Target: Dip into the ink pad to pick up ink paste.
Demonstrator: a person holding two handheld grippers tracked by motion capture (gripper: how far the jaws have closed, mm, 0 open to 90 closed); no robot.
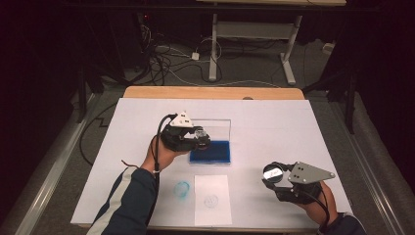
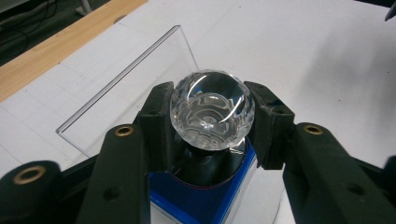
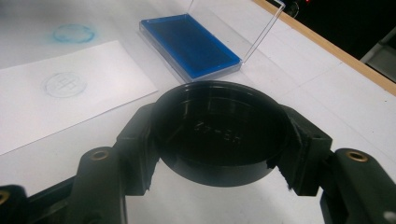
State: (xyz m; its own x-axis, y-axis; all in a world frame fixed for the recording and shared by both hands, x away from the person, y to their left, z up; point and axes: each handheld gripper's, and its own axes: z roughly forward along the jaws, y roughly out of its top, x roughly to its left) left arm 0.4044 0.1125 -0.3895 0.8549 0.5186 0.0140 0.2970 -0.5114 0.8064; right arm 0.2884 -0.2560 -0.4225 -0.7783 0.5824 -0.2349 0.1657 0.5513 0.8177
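Observation:
My left gripper (image 1: 197,138) is shut on a stamp with a clear faceted knob (image 2: 212,109). The stamp's dark base hangs over the near-left part of the blue ink pad (image 2: 201,201); I cannot tell whether the two touch. The ink pad (image 1: 213,152) lies mid-table with its clear lid (image 1: 216,128) standing open behind it. My right gripper (image 1: 275,175) at the front right is shut on a round black cap (image 3: 219,135), hollow side up. A white sheet of paper (image 1: 212,198) lies near the front edge and bears a faint round blue print (image 3: 64,85).
A blue ring mark (image 1: 182,188) stains the white table cover (image 1: 274,127) left of the paper. The wooden table edge (image 1: 210,92) runs along the back. Behind the table, cables and a desk frame stand on the floor.

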